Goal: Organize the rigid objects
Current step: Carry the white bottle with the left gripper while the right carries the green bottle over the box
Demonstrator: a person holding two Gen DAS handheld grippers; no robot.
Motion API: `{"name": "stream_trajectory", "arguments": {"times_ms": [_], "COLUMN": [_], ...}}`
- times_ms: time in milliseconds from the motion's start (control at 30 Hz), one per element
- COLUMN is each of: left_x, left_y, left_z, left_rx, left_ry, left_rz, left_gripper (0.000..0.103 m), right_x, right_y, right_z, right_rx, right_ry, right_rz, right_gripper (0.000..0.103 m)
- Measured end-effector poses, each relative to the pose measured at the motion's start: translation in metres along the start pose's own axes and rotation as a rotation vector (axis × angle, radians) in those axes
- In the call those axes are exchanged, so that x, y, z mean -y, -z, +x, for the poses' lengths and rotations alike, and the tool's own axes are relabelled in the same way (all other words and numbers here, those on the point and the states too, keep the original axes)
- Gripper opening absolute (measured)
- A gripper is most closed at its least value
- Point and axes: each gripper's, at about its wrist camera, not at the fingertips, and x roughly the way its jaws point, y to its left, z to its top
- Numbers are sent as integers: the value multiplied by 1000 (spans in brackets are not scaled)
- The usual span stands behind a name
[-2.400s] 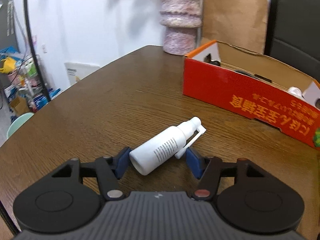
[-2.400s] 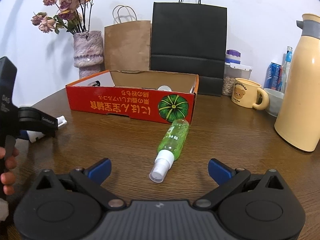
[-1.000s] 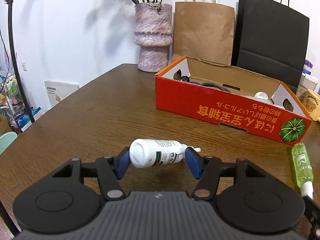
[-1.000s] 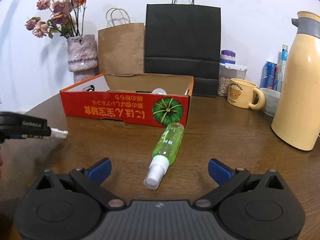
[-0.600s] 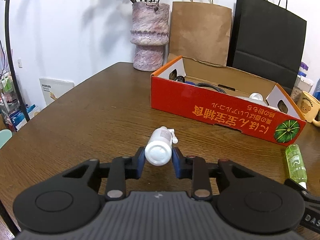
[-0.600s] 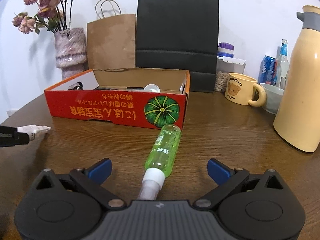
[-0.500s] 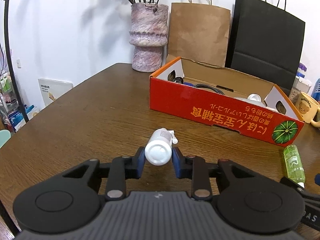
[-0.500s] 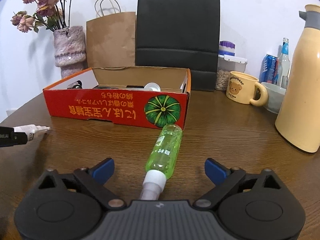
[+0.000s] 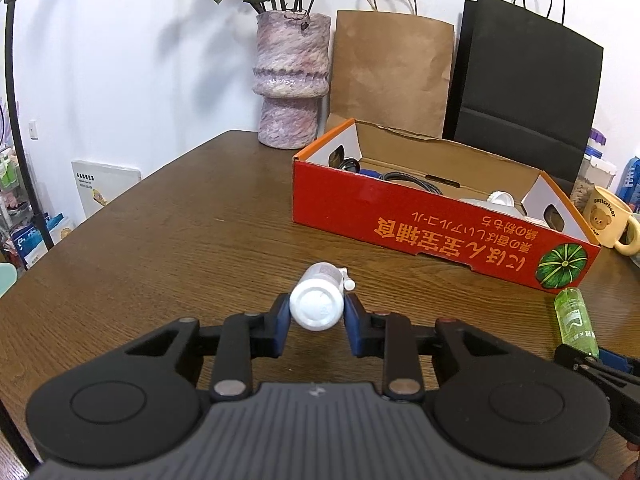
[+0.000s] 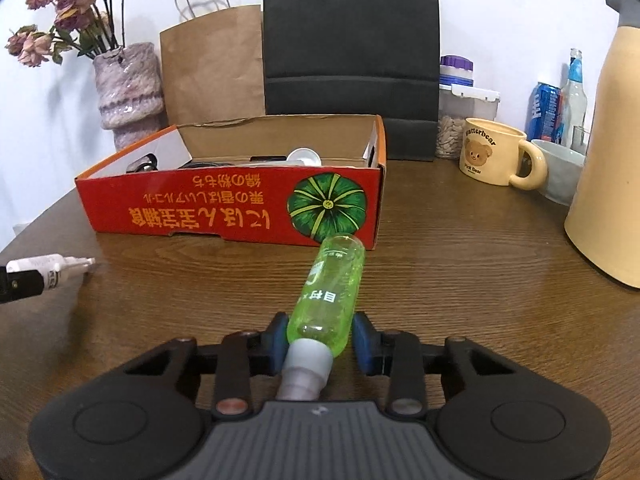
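White spray bottle (image 9: 317, 307) sits clamped in my left gripper (image 9: 316, 325), both blue pads pressed on its sides, its flat base facing my camera and its nozzle pointing away toward the red cardboard box (image 9: 420, 216). I cannot tell from either view whether it is lifted clear of the wooden table (image 9: 180, 232). Beyond it on the left stands a mottled pink vase (image 9: 291, 80) with dried flowers, then a brown paper bag (image 9: 390, 76) and a black paper bag (image 9: 520, 88) behind the box. The box is open on top, with a dark cable and a white cap visible inside.

Moving right, my right gripper (image 10: 320, 340) has its jaws closed on the green spray bottle (image 10: 330, 292), pads against the body just above the grey-white neck, the bottle's far end pointing at the pumpkin print on the box front. Further right I see a bear mug (image 10: 494, 156), a pale bowl (image 10: 560, 168) and a tall cream thermos (image 10: 610, 160).
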Motion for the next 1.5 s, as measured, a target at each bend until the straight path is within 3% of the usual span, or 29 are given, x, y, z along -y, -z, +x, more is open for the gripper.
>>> {"name": "stream_trajectory", "arguments": {"times_ms": [533,1500], "left_x": [2,5], "left_y": [-2,-17], "left_z": [-7,-20], "left_rx": [19,86], "left_ry": [19,39], "left_rz": [2,18], "left_gripper": [29,28], "right_x": [-5,-23], "right_y": [-5,-24], "right_z": [-43,-68], "right_rx": [181,298], "right_ry": [-47,-102], "right_rz": [7,-6], "right_gripper": [30,30]}}
